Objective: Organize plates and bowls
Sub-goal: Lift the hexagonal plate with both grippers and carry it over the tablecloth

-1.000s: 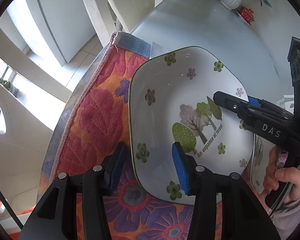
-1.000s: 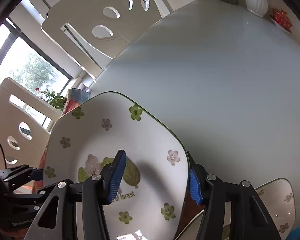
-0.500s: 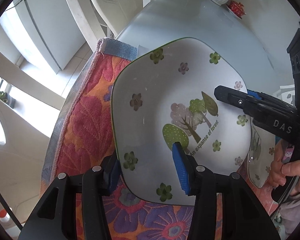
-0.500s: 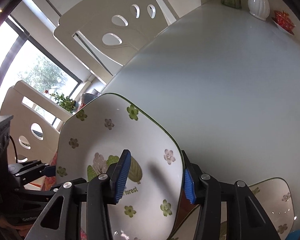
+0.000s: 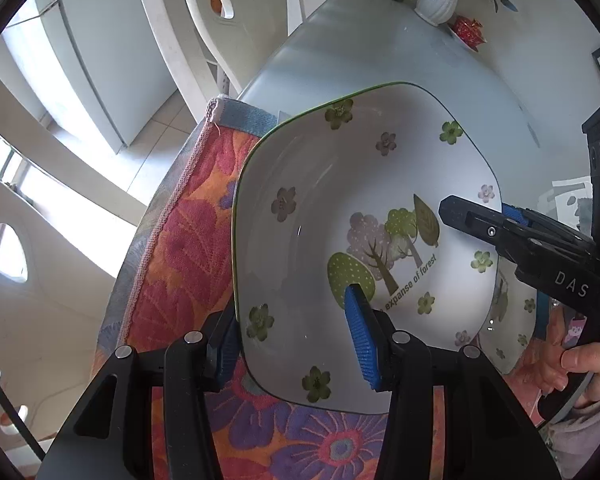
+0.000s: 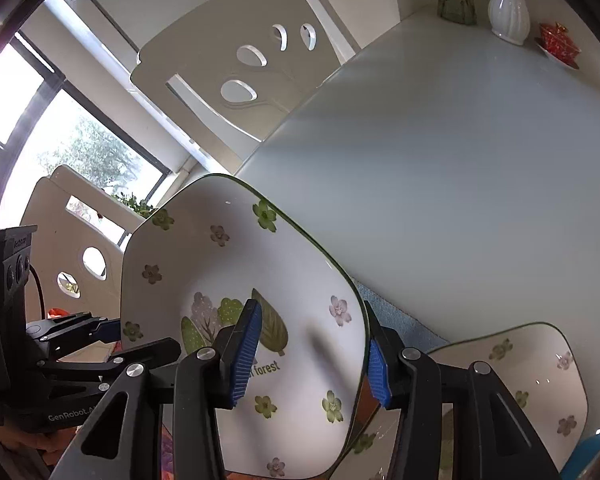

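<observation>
A square white plate (image 5: 340, 200) printed with flowers and trees hangs over a floral cloth (image 5: 188, 248), held from two sides. My left gripper (image 5: 290, 320) is shut on its near-left rim, one blue pad inside the plate and one beneath it. My right gripper (image 6: 312, 320) is shut on the opposite rim of the same plate (image 6: 220, 248). It shows in the left wrist view as black fingers (image 5: 472, 216) over the plate's right edge. A second matching plate (image 6: 520, 368) lies lower, beside and partly under the held one.
The cloth covers the near corner of a pale glossy table (image 6: 460, 160). A white vase (image 6: 508, 8) and a red cup on a saucer (image 6: 558, 40) stand at the far end. White chairs (image 6: 240, 80) line the table's side. A blue object (image 6: 596, 448) peeks in at the lower right.
The right gripper's jaws narrowed onto the plate's rim. Both grippers and the plate rose from the cloth, and more of the table's far end came into view.
</observation>
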The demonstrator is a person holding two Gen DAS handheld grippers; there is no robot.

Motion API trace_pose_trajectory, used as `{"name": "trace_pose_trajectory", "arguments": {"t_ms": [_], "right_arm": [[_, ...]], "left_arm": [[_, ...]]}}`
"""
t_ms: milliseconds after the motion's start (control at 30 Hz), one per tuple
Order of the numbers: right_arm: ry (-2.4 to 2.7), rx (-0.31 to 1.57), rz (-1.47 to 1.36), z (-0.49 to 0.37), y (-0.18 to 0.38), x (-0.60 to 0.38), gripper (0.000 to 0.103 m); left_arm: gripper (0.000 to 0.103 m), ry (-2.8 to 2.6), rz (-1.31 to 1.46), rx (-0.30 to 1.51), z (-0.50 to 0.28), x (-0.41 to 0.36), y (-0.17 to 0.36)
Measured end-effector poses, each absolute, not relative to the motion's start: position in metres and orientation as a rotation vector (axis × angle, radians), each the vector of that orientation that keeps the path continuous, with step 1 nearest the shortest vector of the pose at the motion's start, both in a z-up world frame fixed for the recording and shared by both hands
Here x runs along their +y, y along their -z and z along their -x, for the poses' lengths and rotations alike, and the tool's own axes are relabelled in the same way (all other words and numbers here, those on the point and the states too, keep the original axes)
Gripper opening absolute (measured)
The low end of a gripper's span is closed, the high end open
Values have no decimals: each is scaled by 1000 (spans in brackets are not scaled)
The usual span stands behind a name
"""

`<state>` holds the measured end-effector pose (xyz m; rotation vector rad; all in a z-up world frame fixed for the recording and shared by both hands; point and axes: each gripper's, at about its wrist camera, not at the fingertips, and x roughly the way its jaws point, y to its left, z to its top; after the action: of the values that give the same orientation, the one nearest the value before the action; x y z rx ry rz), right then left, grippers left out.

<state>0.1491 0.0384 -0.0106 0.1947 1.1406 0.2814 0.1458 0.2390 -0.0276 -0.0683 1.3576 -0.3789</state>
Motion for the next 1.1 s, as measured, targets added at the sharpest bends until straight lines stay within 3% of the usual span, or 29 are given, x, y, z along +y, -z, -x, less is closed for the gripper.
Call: {"name": "trace_pose_trajectory", "arguments": {"t_ms": [733,1100], "right_arm": [[-208,1107,-233,-86,-32,32,47],[-169,1125,-255,-41,-27,26,47]], "left_arm": [[44,415,15,1322,-105,231,-14],[44,449,-19,1356,-67,224,-12]]}}
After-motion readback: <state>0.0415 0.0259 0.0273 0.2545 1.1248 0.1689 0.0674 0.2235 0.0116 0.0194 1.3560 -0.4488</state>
